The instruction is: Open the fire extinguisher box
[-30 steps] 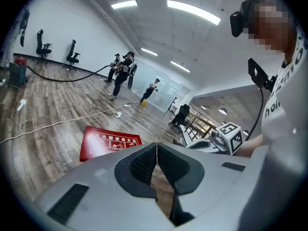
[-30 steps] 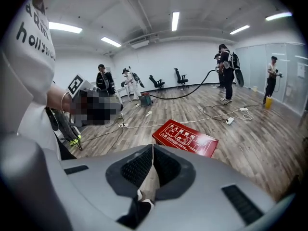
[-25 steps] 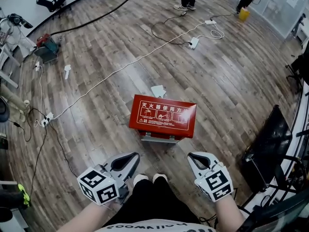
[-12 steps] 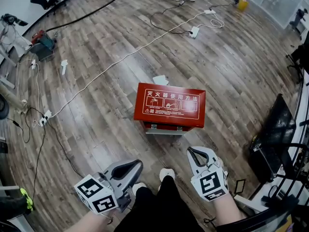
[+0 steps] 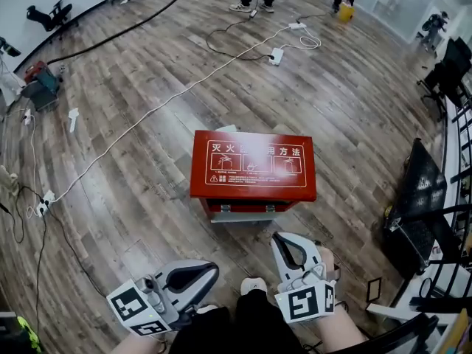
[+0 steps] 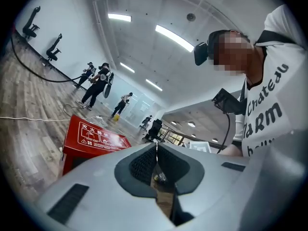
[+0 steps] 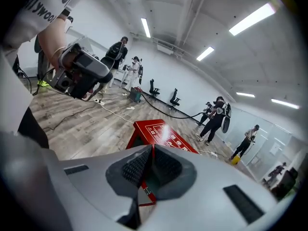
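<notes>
On the wooden floor, red fire extinguisher box with lid down, right gripper angled down just short of its near front, jaws together and empty, left gripper farther from the box, leftward, jaws likewise closed.

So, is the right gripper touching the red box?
Apart. The head view shows a strip of bare floor between the right gripper's shut tips and the red box's front.

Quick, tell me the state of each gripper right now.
Left gripper: closed, jaws together, holding nothing.
Right gripper: closed, jaws together, holding nothing.
</notes>
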Motion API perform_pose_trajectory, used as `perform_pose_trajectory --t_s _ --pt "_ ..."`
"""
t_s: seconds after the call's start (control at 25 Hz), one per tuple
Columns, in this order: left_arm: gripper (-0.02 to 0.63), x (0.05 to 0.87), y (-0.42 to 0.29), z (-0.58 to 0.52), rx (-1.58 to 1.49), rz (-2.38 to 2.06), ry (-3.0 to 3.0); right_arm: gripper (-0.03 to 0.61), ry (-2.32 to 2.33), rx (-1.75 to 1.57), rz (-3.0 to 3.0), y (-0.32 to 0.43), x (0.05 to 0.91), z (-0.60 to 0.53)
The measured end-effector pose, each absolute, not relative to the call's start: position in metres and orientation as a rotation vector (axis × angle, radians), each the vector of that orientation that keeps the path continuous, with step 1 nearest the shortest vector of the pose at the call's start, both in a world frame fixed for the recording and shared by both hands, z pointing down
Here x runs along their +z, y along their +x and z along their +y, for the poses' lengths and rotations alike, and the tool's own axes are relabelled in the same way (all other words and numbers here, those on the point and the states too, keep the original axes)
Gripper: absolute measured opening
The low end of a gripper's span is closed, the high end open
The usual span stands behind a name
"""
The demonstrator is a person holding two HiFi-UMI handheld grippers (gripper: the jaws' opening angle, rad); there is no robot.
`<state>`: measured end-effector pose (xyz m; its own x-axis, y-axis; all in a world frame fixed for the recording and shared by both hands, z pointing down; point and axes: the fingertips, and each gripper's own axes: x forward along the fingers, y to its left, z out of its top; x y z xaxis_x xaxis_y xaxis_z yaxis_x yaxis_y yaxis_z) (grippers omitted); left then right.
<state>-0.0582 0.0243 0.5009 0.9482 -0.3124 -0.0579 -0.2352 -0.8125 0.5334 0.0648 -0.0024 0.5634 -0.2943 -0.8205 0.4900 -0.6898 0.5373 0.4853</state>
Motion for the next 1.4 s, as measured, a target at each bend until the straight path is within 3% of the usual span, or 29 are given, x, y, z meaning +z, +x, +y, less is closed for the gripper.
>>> perform_pose_trajectory --t_s 0.6,0.88,1.04,1.4 --pt "0.011 0.634 -0.016 -0.021 -0.299 -0.235 2.73 0.011 1.311 -0.346 -2.079 0.085 0.678 -0.041" --pt "0.011 0.662 -0.012 -0.031 -0.397 -0.178 2.785 0.016 1.397 -0.445 -2.085 0.088 0.693 -0.053" --pt "0.011 0.671 -0.02 -0.029 -0.357 -0.186 2.824 0.118 1.425 -0.543 -2.074 0.083 0.683 -0.063" --pt "0.011 0.682 -0.036 -0.032 -0.31 -0.286 2.866 0.138 1.38 -0.848 -1.807 0.088 0.674 -0.086"
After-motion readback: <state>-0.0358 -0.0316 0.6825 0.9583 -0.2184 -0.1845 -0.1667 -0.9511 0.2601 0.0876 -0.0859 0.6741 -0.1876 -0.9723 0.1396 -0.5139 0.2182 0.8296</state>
